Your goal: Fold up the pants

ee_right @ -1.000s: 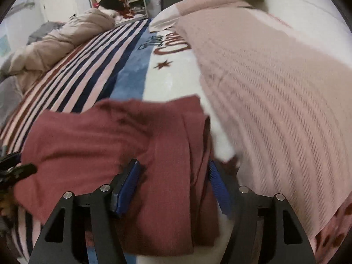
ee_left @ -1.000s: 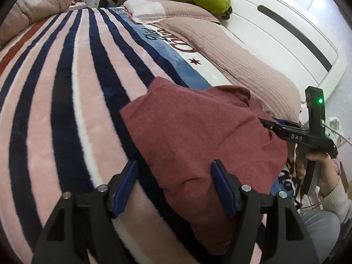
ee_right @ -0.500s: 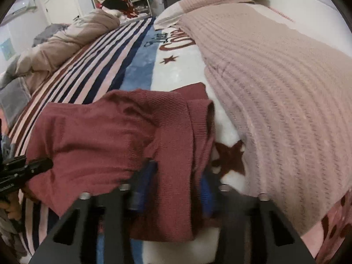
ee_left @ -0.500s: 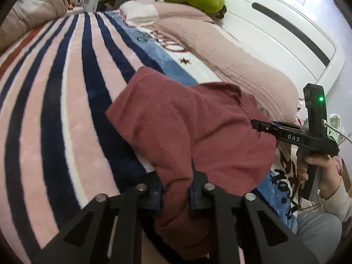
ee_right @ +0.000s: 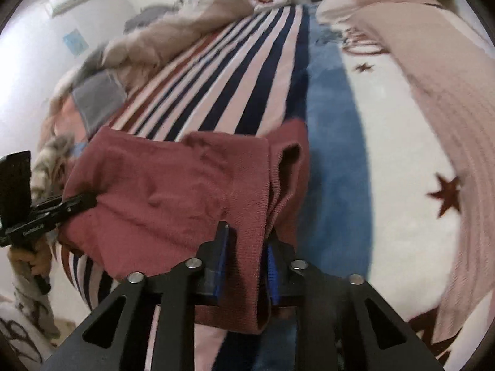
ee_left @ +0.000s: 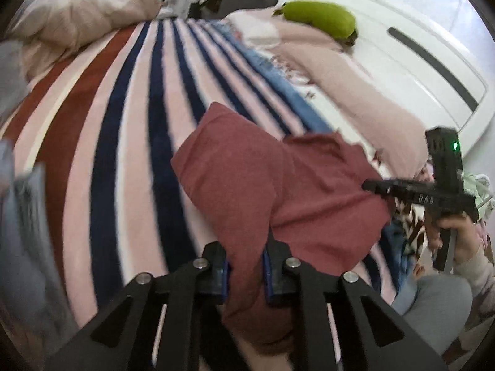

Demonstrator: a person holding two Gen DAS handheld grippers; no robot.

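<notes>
- Left hand-held gripper (ee_left: 245,270): its blue-padded fingers are clenched on a fold at the near edge of the pants (ee_left: 263,185), which hang down between them.
- Right hand-held gripper (ee_right: 246,258): clamped the same way on a ribbed hem of the pants (ee_right: 173,185), cloth drooping below the pads.
- The dark red pants lie bunched at the near edge of the bed, stretched between the two grippers, over a striped blanket (ee_left: 130,142).
- Only the left view shows the right hand-held gripper from outside, at the right, with a green light on its body and a hand (ee_left: 458,232) around its grip.
- Only the right view shows the left hand-held gripper from outside, at the left edge, its tip touching the pants.
- The right view alone shows a dark star (ee_right: 447,194) on the white part of the blanket and a grey folded cloth (ee_right: 97,99) at the far left.
- Far off, the left view shows a green plush toy (ee_left: 321,20) on a pink cover against the white headboard (ee_left: 402,58).
</notes>
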